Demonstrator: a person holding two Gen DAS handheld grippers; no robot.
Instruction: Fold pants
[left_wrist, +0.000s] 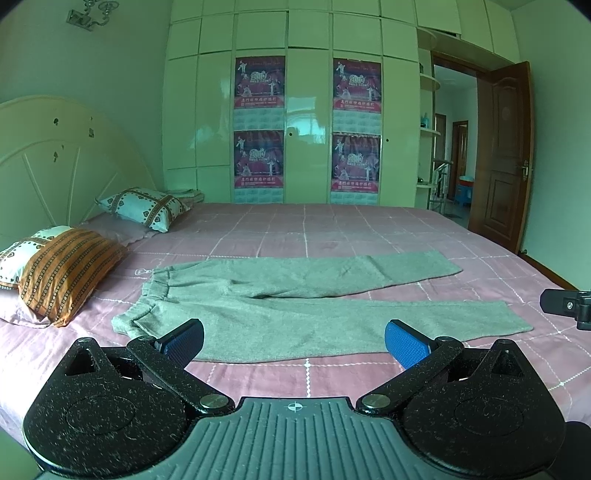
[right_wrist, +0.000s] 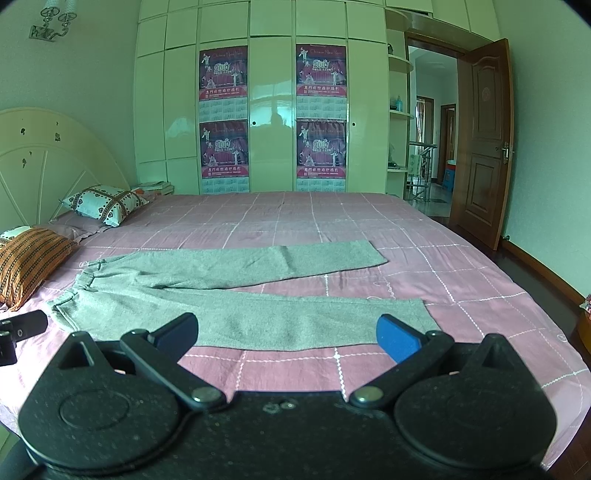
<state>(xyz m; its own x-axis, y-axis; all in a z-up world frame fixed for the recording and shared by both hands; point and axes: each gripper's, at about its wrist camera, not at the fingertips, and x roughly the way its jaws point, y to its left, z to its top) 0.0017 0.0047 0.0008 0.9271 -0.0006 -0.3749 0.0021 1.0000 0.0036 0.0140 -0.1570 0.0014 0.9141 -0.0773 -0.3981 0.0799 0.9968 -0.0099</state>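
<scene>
The grey pants (left_wrist: 295, 306) lie flat on the pink bed (left_wrist: 332, 229), waistband towards the pillows (left_wrist: 70, 273), legs splayed apart, probably laid out for a first fold. On the near side of the pants both the left gripper (left_wrist: 294, 341) and right gripper (right_wrist: 286, 334) hover with fingers spread, holding nothing (each wrist view cuts off most of the other gripper).

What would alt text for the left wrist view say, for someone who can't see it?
Grey pants lie flat and unfolded on a pink checked bed, waistband toward the pillows at left, legs spread apart to the right. The left tool hovers open in front of the near leg, touching nothing. A white wardrobe with posters and an open brown door stand behind.
</scene>
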